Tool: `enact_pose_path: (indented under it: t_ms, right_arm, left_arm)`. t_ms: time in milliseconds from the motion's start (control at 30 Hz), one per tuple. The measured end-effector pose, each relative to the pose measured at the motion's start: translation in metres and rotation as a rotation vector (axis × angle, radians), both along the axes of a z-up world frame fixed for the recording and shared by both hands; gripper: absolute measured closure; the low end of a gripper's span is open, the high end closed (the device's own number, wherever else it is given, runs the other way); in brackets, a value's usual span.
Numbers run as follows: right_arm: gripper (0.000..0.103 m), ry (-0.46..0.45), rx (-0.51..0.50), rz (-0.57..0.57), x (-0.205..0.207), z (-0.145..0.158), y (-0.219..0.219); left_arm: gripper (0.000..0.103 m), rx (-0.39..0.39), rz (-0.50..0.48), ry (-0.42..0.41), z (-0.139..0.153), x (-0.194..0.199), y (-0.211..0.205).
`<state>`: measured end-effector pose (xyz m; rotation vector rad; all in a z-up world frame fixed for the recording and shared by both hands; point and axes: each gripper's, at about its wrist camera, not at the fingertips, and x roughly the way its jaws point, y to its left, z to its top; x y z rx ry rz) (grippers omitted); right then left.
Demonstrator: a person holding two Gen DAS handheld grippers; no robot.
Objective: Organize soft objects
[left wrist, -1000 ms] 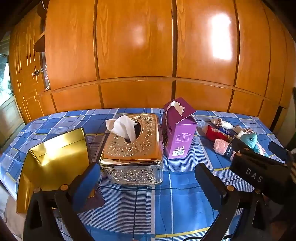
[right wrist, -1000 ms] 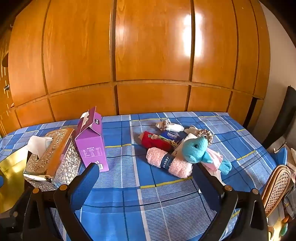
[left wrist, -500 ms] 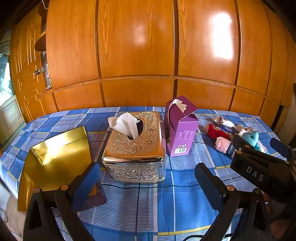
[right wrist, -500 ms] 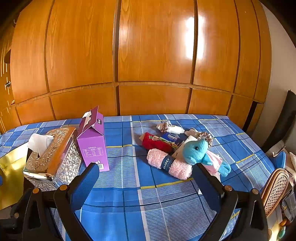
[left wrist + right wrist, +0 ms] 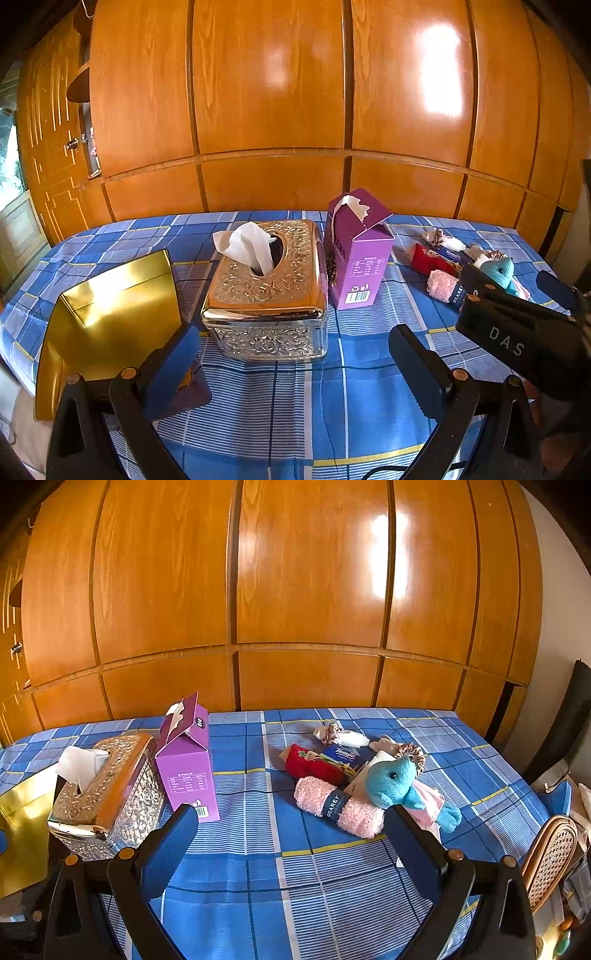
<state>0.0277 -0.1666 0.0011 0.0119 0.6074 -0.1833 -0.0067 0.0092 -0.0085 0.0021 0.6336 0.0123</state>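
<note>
A heap of soft things lies on the blue checked tablecloth (image 5: 258, 853): a rolled pink towel (image 5: 338, 806), a teal plush toy (image 5: 397, 782), a red roll (image 5: 314, 766), a blue tissue pack (image 5: 343, 755) and a small white cloth (image 5: 351, 738). In the left wrist view the same heap (image 5: 443, 269) sits at the far right. My right gripper (image 5: 291, 830) is open, low over the cloth just short of the towel. My left gripper (image 5: 295, 354) is open and empty in front of the ornate tissue box (image 5: 269, 284). The other gripper's black body (image 5: 517, 339) partly hides the plush toy.
A purple carton (image 5: 356, 254) stands right of the metal tissue box (image 5: 107, 794). A shiny gold bag (image 5: 110, 314) lies at the left edge. Wooden panelling (image 5: 295, 590) backs the table. A wicker chair back (image 5: 550, 853) stands at the right.
Both grippers have drawn back and risen slightly, so the table's things look a little farther off. Nothing on the table has moved and both grippers stayed open.
</note>
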Motion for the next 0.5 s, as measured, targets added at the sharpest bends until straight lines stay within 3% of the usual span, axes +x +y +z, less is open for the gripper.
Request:
enact_pose_path:
  t_ms: [500]
  right_arm:
    - [0.0,0.006,0.004,0.001,-0.0002,-0.0011,0.0014]
  left_arm:
    - [0.0,-0.005,-0.005,0.0,0.0011,-0.0028,-0.0014]
